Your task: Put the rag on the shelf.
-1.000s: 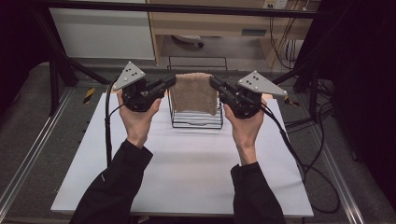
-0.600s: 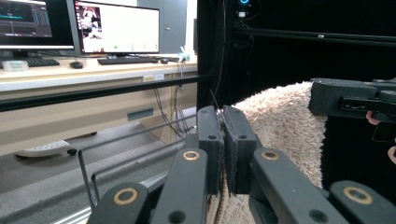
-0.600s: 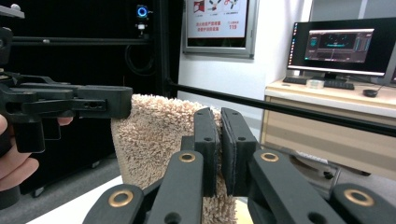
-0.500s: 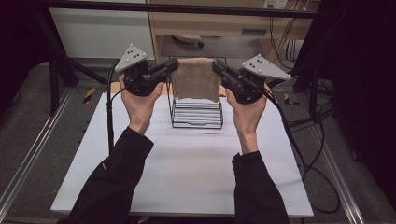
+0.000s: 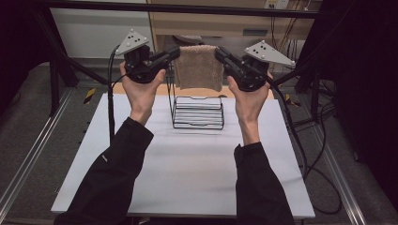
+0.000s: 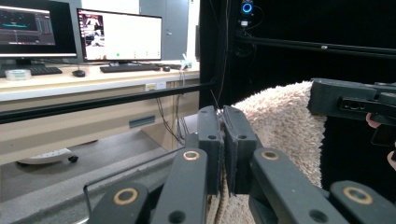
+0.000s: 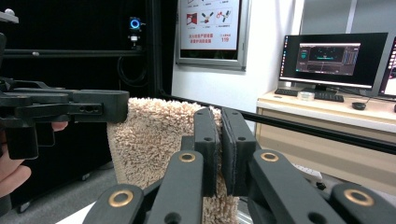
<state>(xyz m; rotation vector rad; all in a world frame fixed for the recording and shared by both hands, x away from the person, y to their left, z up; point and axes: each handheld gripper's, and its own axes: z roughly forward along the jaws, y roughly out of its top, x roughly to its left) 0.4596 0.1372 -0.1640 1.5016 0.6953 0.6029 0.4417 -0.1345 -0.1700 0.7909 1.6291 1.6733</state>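
A beige fluffy towel [image 5: 199,67] hangs in the air above a black wire rack [image 5: 197,111] on the white table [image 5: 187,173]. My left gripper [image 5: 176,51] is shut on the towel's upper left corner, and my right gripper [image 5: 218,52] is shut on its upper right corner. In the left gripper view the jaws of the left gripper [image 6: 223,122] pinch the towel [image 6: 285,126], with the right gripper's jaws farther off at the right. In the right gripper view the right gripper [image 7: 219,122] clamps the towel [image 7: 149,140] edge.
Grey floor with metal rails flanks the table. A wooden desk [image 5: 211,21] stands behind, with monitors [image 6: 119,35] and a keyboard [image 6: 135,68] on it. Cables [image 5: 300,140] trail down the right side of the table.
Both hands have risen and moved away from the person, lifting the towel from just over the rack's top to well above it.
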